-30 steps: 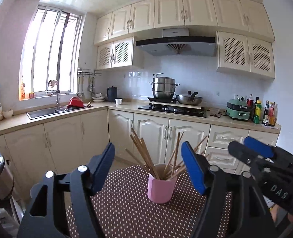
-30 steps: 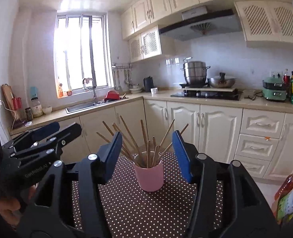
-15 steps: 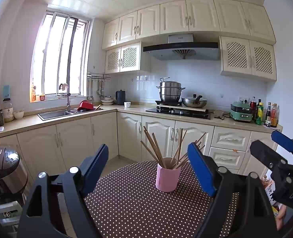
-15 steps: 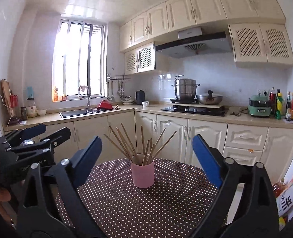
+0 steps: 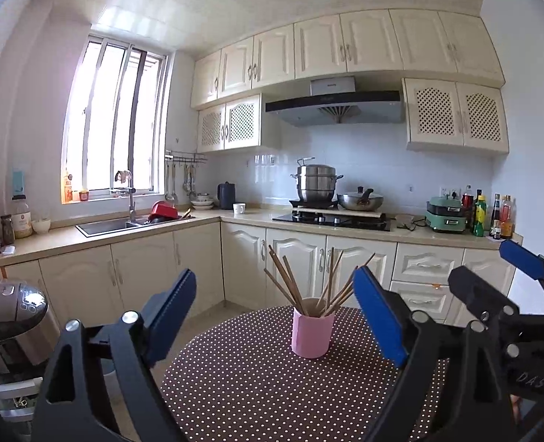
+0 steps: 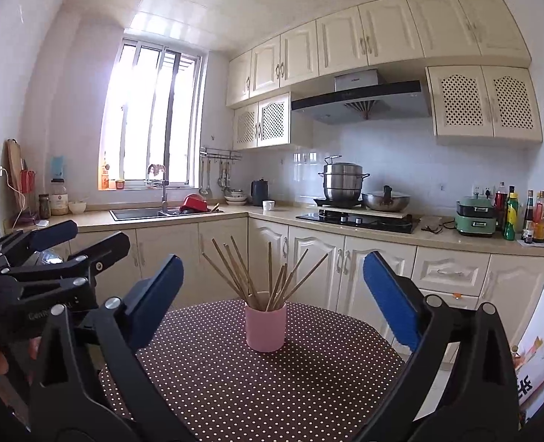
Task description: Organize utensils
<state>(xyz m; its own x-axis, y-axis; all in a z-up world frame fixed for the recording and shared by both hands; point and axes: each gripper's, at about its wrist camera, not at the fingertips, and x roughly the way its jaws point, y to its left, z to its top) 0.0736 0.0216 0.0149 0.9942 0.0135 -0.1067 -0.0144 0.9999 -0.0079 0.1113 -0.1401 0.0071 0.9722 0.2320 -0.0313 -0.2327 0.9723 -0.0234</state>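
**Both claws draw back and spread wide**

The left claw (image 5: pixel 275 316) now sits farther from the pink cup (image 5: pixel 311 332) than a second ago; in its own view the cup looks smaller and more of the dotted bench (image 5: pixel 257 379) shows in front of it. Its blue pads (image 5: pixel 378 313) stand wider apart than before, no longer close beside the chopsticks (image 5: pixel 308 283).

The right claw (image 6: pixel 272 302) has pulled back likewise. Its jaws, nearly flanking the cup (image 6: pixel 265 328) a second ago, now gape well clear of it on both sides.

Both cameras tilt upward, so more ceiling comes into view.
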